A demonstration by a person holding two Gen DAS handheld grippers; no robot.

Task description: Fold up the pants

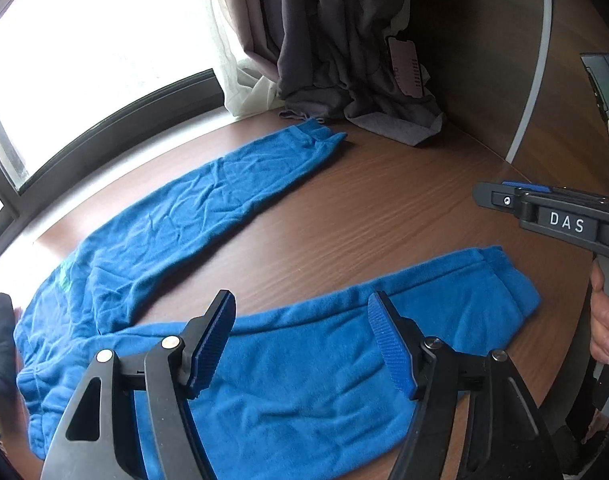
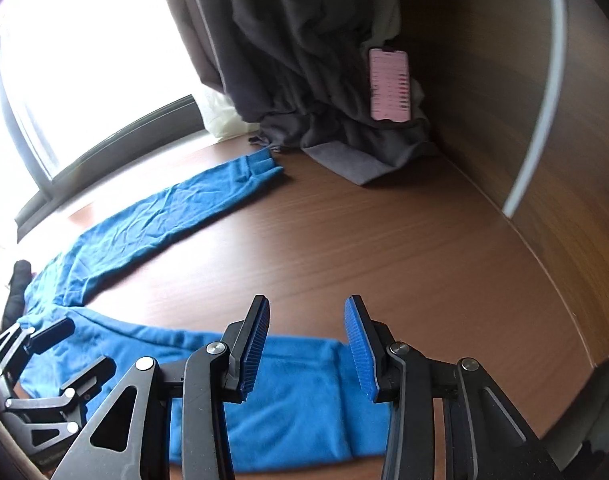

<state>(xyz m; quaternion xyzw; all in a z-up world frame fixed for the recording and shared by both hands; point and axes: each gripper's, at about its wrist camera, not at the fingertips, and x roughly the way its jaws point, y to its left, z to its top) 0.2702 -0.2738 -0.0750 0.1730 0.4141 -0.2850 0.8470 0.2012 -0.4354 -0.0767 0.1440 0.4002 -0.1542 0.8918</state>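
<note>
You have two tools in hand and one pair of blue pants (image 1: 232,320) spread flat on the wooden bench (image 1: 384,208), its two legs splayed apart. Your left tool (image 1: 302,340) hovers over the near leg with its jaws wide apart and nothing between them. Your right tool (image 2: 307,346) hovers over that same leg's cuff end, jaws partly apart and empty, the cloth lying below them. The far leg stretches well beyond both tools, toward one grey curtain (image 2: 304,60) and one pink phone (image 2: 389,85).
</note>
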